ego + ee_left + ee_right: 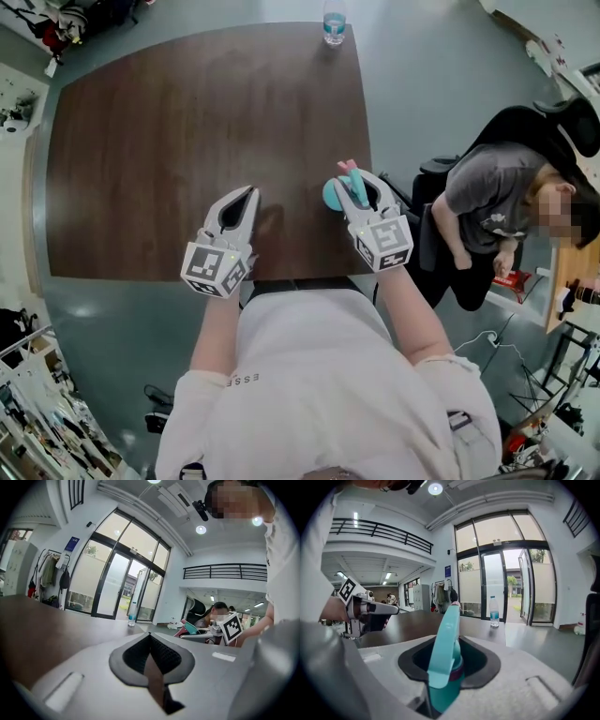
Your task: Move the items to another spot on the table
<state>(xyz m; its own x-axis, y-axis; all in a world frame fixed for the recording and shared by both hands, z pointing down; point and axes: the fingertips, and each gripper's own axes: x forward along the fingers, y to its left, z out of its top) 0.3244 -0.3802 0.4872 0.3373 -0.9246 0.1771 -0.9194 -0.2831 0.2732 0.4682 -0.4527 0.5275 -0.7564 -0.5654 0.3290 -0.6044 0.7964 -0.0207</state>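
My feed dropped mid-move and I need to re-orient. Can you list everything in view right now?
table: one, dark brown, fills the middle of the head view.
water bottle: one, clear with a blue label, upright at the table's far edge.
teal utensil: one, teal with a pink tip, held over the table's near right part.
seated person: one, grey top, to the right of the table.
black chair: one, black, behind the seated person.
left tongs: one, grey, shut and empty, over the table's near edge.
right tongs: one, grey, shut on the teal utensil.
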